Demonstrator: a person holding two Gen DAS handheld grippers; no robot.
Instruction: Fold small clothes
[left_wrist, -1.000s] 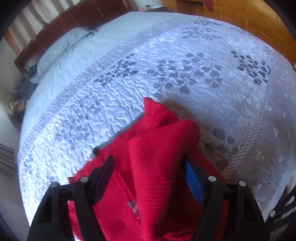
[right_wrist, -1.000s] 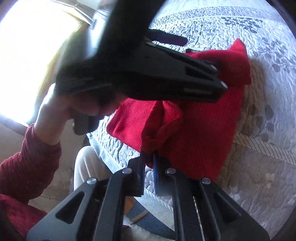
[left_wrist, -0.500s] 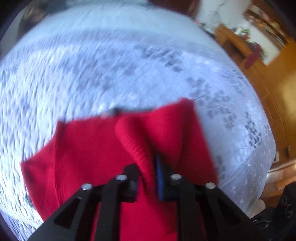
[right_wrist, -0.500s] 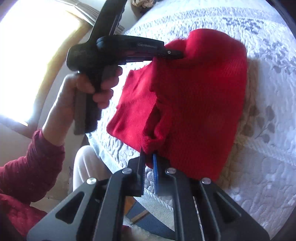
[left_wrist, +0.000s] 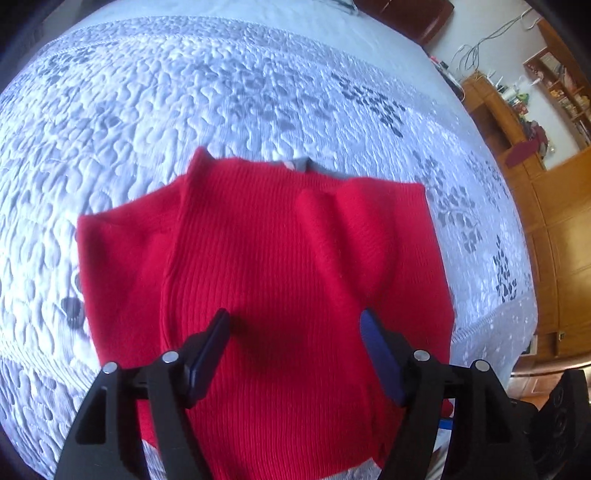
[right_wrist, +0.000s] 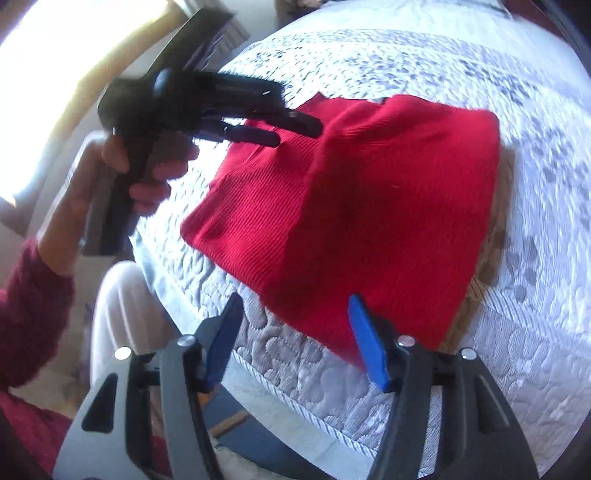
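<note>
A red ribbed knit garment (left_wrist: 280, 266) lies folded on the white quilted bedspread (left_wrist: 184, 92), near the bed's front edge. My left gripper (left_wrist: 295, 325) is open and empty, hovering just above the garment's near part. In the right wrist view the garment (right_wrist: 388, 206) lies ahead of my right gripper (right_wrist: 295, 310), which is open and empty over the bed edge, at the garment's near corner. The left gripper (right_wrist: 295, 131) also shows there, held over the garment's far left side.
The bedspread (right_wrist: 535, 332) has grey leaf patterns and a striped border at its edge. Wooden cupboards and shelves (left_wrist: 546, 155) stand to the right of the bed. The person's leg (right_wrist: 118, 295) and red sleeve (right_wrist: 29, 302) are at the left.
Both grippers were shut on folds of the red garment and have opened and let go. The garment now lies flat and folded over on the bed.
</note>
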